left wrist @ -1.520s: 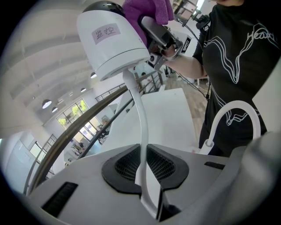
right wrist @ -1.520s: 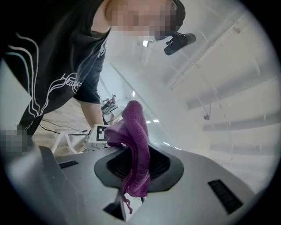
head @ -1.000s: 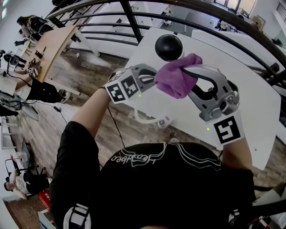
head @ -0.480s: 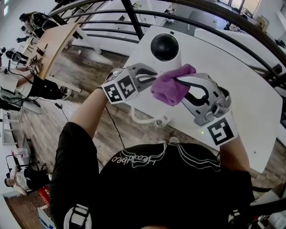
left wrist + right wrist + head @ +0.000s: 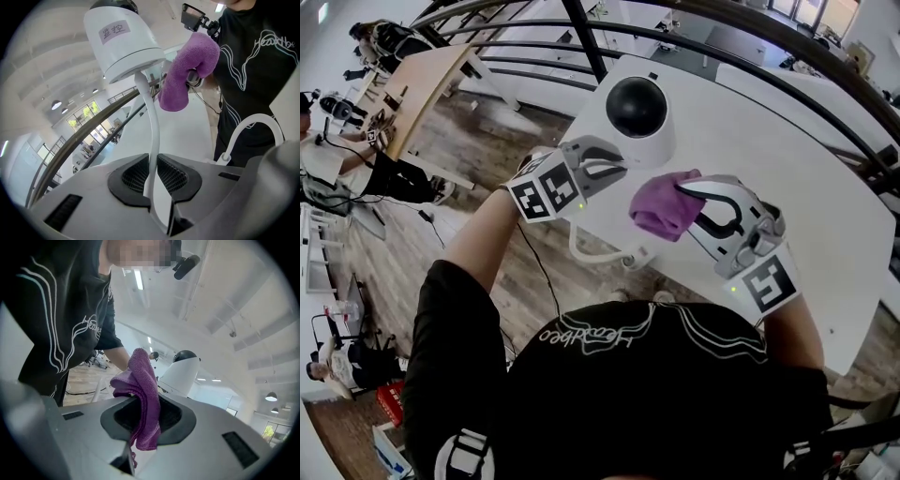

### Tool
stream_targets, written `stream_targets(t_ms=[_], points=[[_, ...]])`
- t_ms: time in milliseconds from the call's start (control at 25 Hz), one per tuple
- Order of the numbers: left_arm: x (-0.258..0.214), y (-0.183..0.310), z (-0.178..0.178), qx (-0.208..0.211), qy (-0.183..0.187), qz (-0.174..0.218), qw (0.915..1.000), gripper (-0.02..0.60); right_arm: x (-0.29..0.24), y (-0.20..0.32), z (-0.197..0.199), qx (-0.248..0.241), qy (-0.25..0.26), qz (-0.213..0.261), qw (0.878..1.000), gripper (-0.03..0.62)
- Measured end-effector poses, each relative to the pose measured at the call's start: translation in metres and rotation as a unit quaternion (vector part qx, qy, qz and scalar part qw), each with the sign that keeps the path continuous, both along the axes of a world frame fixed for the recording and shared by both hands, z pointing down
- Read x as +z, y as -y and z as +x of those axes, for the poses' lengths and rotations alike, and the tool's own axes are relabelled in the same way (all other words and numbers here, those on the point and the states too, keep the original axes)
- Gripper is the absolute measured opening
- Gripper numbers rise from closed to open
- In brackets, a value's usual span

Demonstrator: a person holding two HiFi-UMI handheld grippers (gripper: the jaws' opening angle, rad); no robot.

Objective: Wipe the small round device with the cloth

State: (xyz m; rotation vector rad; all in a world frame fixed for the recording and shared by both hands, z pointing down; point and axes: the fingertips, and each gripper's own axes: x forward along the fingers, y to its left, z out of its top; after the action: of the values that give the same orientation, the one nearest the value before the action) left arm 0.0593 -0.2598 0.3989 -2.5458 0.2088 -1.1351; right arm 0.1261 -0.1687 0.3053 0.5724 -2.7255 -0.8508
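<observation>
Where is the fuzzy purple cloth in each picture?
Head view: the purple terry cloth is right of centre, just below the white round device with a black dome.
Left gripper view: the cloth is at the upper right, to the right of the device.
Right gripper view: the cloth is in the centre, pinched between the jaws, left of the device.
Shared landmark: the device.

A white table (image 5: 787,159) spreads below me; black railings (image 5: 581,37) curve past its far edge; further down lies a wooden floor (image 5: 487,159) with a long wooden desk (image 5: 417,84) and a person in black (image 5: 389,178) beside it; a red box (image 5: 391,405) sits near my wearer's shoulder; a round ceiling lamp (image 5: 271,397) glows overhead.
</observation>
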Motion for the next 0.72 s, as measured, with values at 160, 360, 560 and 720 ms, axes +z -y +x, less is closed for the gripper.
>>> stream_targets(t_ms=[160,360,560,720], points=[[0.01,0.0,0.002,0.015,-0.009,-0.004,0.9998,0.057,0.001,-0.003,0.006,0.034,0.023,-0.033,0.999,0.066],[0.013,0.005,-0.005,0.032,-0.027,-0.02,0.9989,0.057,-0.006,-0.004,-0.009,0.065,0.04,-0.043,0.996,0.066],[0.015,0.015,-0.02,0.059,-0.031,-0.046,0.9967,0.057,-0.008,0.01,-0.033,0.144,0.082,-0.058,0.985,0.066],[0.017,0.016,-0.019,0.096,-0.04,-0.066,0.9924,0.057,-0.007,0.014,-0.041,0.229,0.105,-0.055,0.966,0.067]])
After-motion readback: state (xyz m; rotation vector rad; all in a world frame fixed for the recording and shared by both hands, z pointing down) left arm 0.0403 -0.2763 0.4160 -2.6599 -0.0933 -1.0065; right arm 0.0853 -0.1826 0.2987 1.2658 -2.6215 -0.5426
